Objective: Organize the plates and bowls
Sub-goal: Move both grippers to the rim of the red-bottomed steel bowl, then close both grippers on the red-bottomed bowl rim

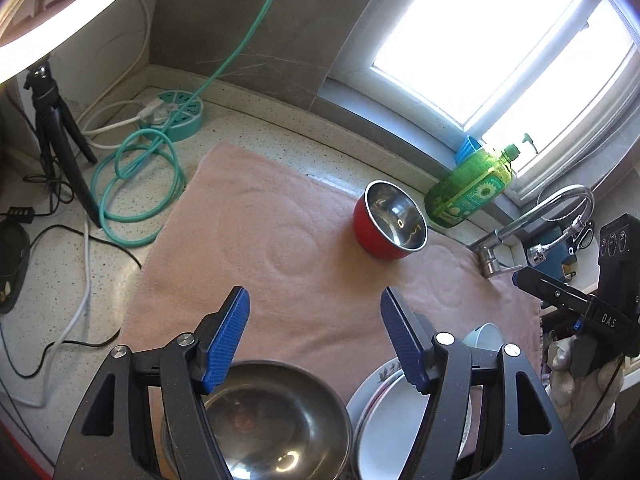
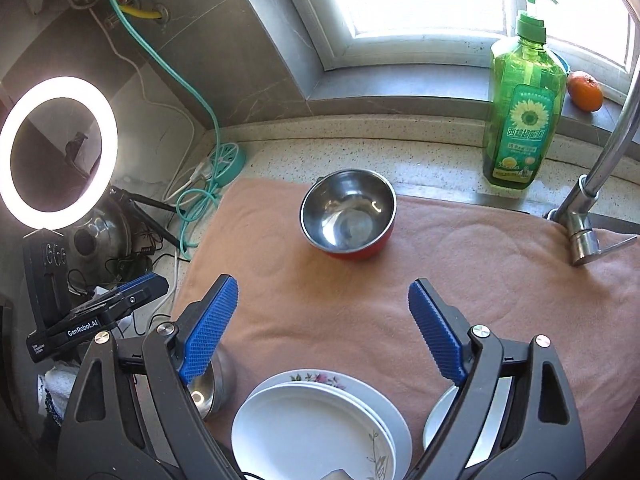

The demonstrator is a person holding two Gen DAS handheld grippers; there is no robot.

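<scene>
The left gripper (image 1: 315, 308) is tilting down over the near part of the pink towel (image 1: 280, 248), its blue fingers (image 1: 228, 332) released and spread with nothing between them. Below it a steel bowl (image 1: 276, 420) is sitting at the towel's near edge, just beside a stack of white plates (image 1: 384, 412). The right gripper (image 2: 323, 300) is angling down the same way, its fingers (image 2: 434, 328) released wide and empty, hanging above the floral plate stack (image 2: 320, 420); a white bowl (image 2: 440, 416) is lying under its right finger. A gloved hand (image 1: 576, 376) is gripping the right gripper's handle. The red bowl with a steel inside (image 2: 348, 216) is standing alone toward the towel's far edge, well apart from both grippers, with bare towel in between. The green soap bottle (image 2: 520, 112) and the faucet (image 2: 588, 208) are bounding the far right; cables (image 1: 136, 184) are crowding the desk (image 1: 56, 280) on the left.
</scene>
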